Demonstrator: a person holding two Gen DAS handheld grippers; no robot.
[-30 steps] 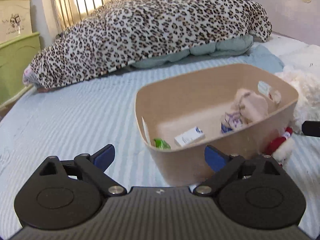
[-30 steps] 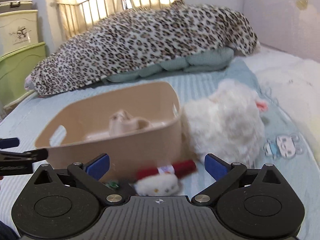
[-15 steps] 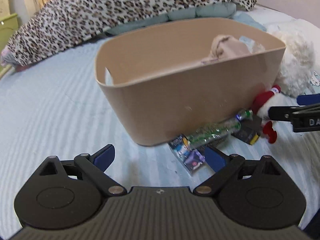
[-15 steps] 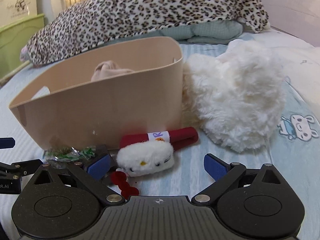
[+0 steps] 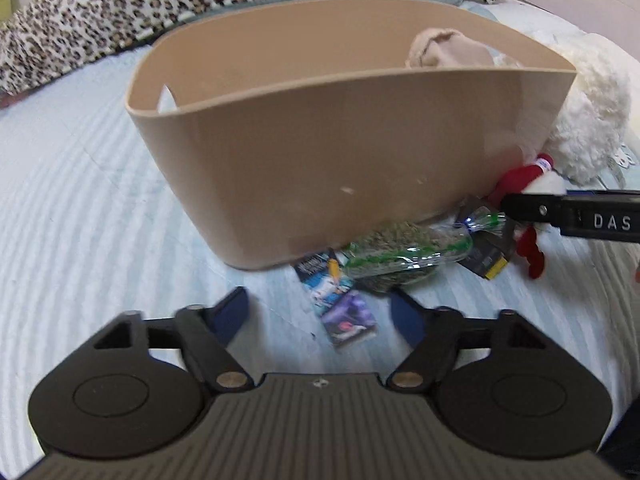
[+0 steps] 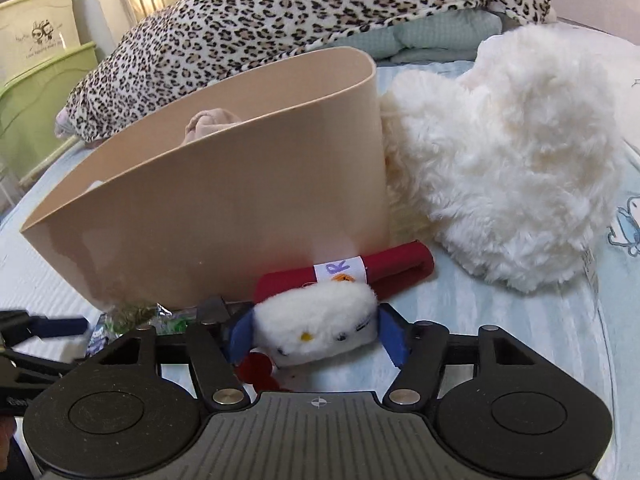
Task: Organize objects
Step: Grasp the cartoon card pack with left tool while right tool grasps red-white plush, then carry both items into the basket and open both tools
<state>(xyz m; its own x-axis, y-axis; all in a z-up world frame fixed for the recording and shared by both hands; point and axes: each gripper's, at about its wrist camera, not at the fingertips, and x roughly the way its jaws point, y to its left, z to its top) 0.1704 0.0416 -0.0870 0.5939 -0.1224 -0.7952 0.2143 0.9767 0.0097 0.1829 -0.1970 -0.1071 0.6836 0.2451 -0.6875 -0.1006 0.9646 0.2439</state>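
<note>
Left wrist: left gripper (image 5: 320, 312) half open and closing, nothing pressed yet, small printed packet (image 5: 340, 304) flat between the pads, long axis running away toward the beige tub (image 5: 340, 140) just ahead, tub holding a beige cloth (image 5: 444, 50), rest of its contents hidden by the wall. Right wrist: right gripper (image 6: 316, 334) closing around the white plush toy (image 6: 320, 324), pads at both sides, firm contact unclear, red part (image 6: 384, 264) stretching ahead-right along the tub (image 6: 240, 208).
</note>
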